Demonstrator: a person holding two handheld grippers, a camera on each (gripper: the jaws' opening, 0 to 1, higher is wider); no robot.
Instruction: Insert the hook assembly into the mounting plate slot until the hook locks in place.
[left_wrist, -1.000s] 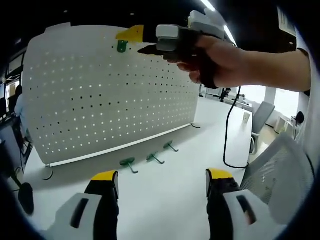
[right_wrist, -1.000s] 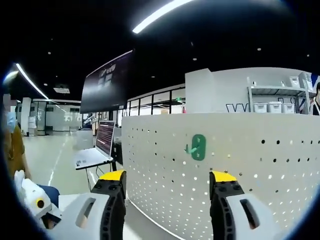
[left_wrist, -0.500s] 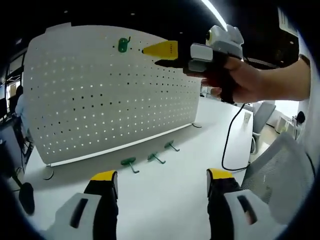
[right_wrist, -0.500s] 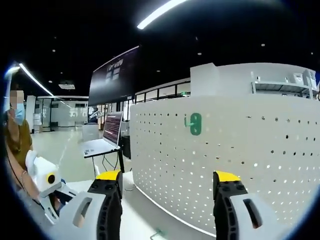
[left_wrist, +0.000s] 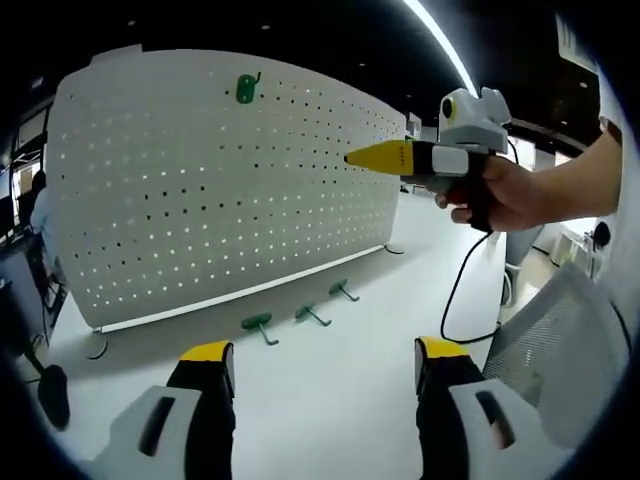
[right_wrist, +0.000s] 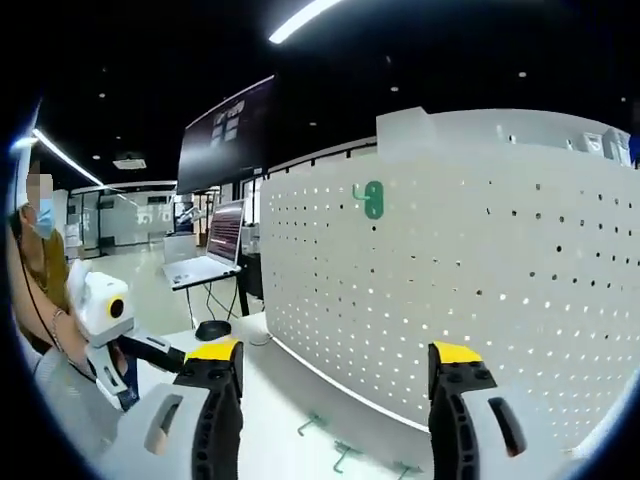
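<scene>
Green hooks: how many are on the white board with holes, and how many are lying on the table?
Green hook on the pegboard: 1
Green hooks lying on the table: 3
Total: 4

A green hook (left_wrist: 245, 89) hangs high on the upright white perforated mounting plate (left_wrist: 200, 200). Three more green hooks (left_wrist: 298, 315) lie in a row on the worktop at its foot.
</scene>
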